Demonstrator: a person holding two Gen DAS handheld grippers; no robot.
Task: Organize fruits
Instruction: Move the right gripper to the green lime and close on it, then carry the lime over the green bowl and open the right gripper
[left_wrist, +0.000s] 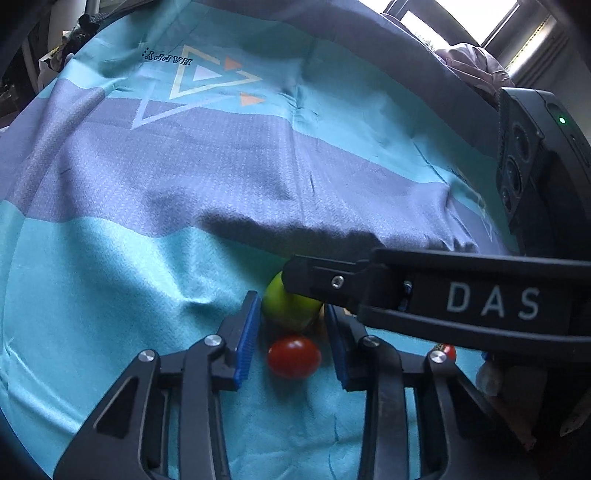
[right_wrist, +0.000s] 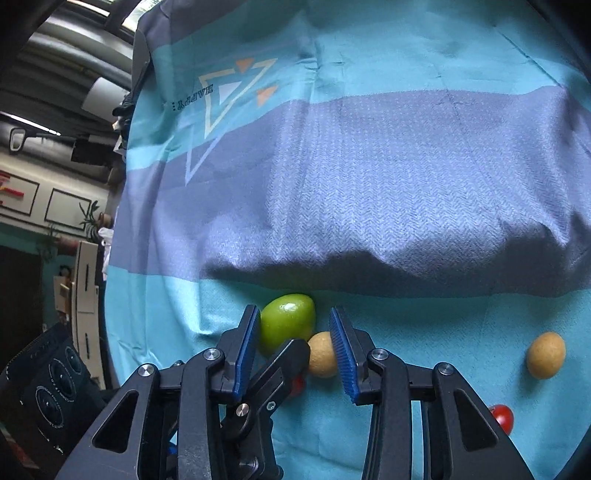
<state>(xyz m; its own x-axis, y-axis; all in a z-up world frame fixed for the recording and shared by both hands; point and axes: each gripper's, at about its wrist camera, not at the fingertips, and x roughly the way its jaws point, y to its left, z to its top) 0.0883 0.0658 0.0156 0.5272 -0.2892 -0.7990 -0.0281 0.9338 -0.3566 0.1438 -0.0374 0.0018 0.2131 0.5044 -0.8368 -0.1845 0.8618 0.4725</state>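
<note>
On the teal cloth (left_wrist: 110, 314) a red tomato (left_wrist: 293, 356) lies between the blue pads (left_wrist: 245, 339) of my left gripper (left_wrist: 291, 314), with a gap on each side; the gripper is open. Just beyond it sits a green fruit (left_wrist: 290, 306). A finger of my right gripper (left_wrist: 332, 284) crosses over the green fruit from the right. In the right wrist view, my right gripper (right_wrist: 293, 312) is open around the green fruit (right_wrist: 288, 321), a tan round fruit (right_wrist: 321, 354) resting by its right pad (right_wrist: 341, 354), and a finger of the left gripper (right_wrist: 284, 363). The tomato (right_wrist: 297, 384) is mostly hidden.
A second tan fruit (right_wrist: 546, 355) and another red tomato (right_wrist: 502, 417) lie to the right on the cloth. A raised grey-blue fold (right_wrist: 369, 240) runs just behind the fruits. The cloth's left edge (right_wrist: 114, 258) drops off toward room furniture.
</note>
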